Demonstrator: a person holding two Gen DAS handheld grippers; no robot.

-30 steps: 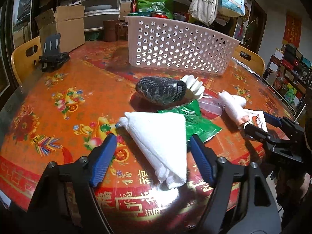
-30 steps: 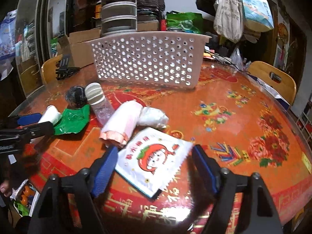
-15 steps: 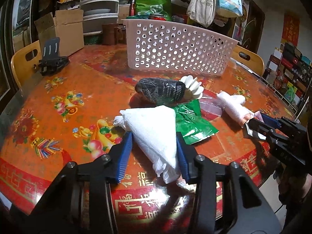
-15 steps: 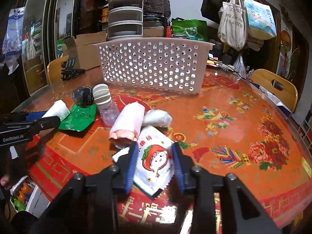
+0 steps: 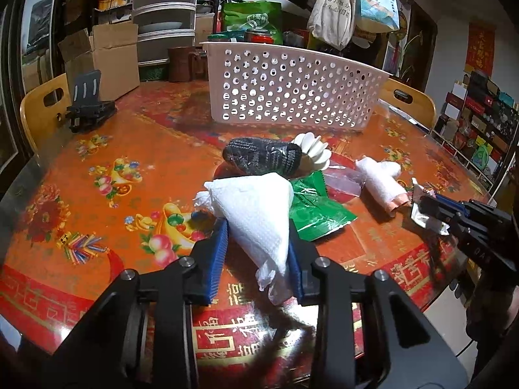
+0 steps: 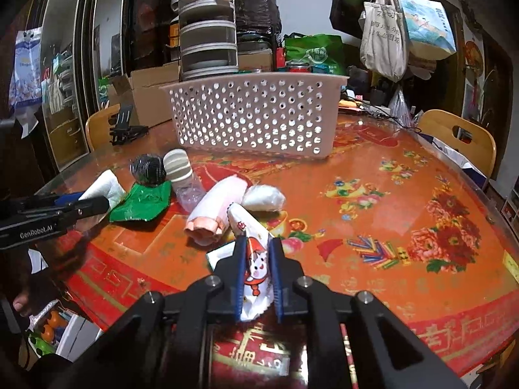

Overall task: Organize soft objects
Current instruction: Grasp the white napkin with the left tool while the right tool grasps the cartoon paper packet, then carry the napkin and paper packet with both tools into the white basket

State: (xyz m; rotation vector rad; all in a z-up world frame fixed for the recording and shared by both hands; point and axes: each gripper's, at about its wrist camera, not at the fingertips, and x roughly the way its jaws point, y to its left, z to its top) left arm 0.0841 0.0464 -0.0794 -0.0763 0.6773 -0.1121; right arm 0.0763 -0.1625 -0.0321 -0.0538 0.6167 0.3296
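Observation:
A folded white towel [image 5: 256, 207] lies on the red patterned table [image 5: 129, 149]. My left gripper [image 5: 258, 230] is closing on it, and both blue pads touch its sides. My right gripper [image 6: 258, 243] is shut on a white cartoon snack packet [image 6: 256, 259], crumpled upright between the pads. Seen from the left wrist, that packet [image 5: 425, 217] sticks out of the right gripper [image 5: 421, 204] at the far right. A white perforated basket [image 5: 292, 87] stands at the back of the table. Between it and the grippers lie a black rolled sock [image 5: 262, 159], a green packet [image 5: 314, 214] and a white-pink roll [image 5: 382, 188].
A ribbed white item [image 6: 176, 165] and a clear plastic bag [image 6: 191, 191] lie by the sock, and a white bundle [image 6: 264, 197] sits beside the roll. A black stand [image 5: 87, 103] is at the back left. Wooden chairs [image 6: 460, 136] ring the table. The table's right half [image 6: 405, 194] holds nothing.
Both grippers have closed from wide open: the left onto the white towel, the right onto the cartoon packet, which is squeezed and stands up. Neither hand has shifted much.

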